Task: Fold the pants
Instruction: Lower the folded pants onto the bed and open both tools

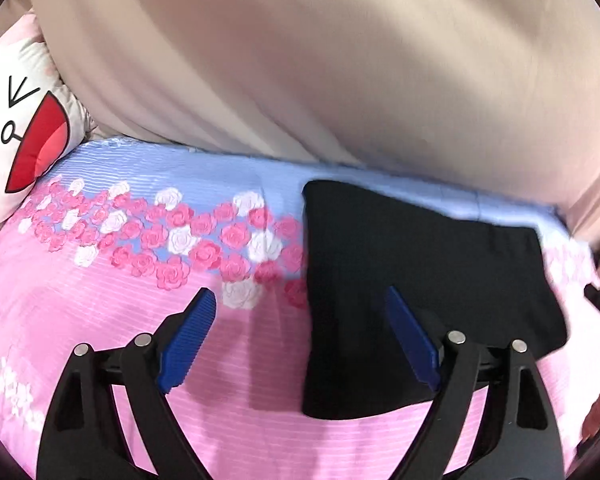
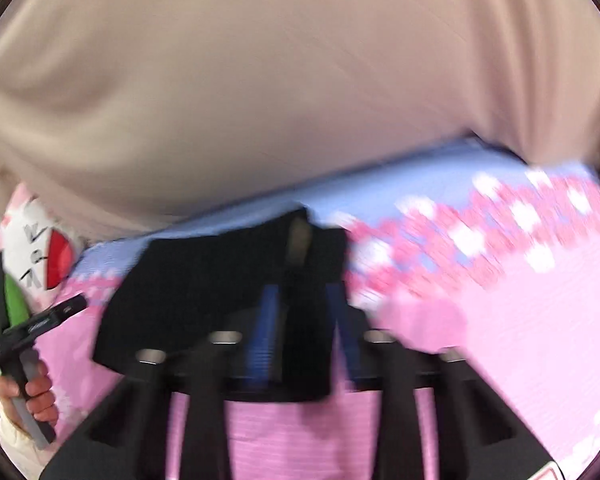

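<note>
Although the black pants (image 1: 420, 280) already lie folded into a compact rectangle on the flowered bedspread (image 1: 100, 300), the two tools stand very differently to them. In the left wrist view the left tool (image 1: 300, 316) has its blue pads (image 1: 192, 336) spread wide apart, holding nothing; the pants fill the right-of-centre part of the frame, with their left edge running between the pads, so the bundle lies ahead and to the right of this tool. Its longer side seems to run from lower left toward upper right of the frame, though the lens bends it.

In the right wrist view, which is blurred, the right tool (image 2: 300, 320) has its pads close together with a fold of the pants (image 2: 204, 280) between them at frame centre; it looks clamped on the cloth. The rest of the bundle spreads to the left of that grip.

The right tool is therefore the nearer one. A cartoon pillow (image 1: 24, 120) sits at the upper left, and beige fabric (image 1: 340, 60) fills the top.
</note>
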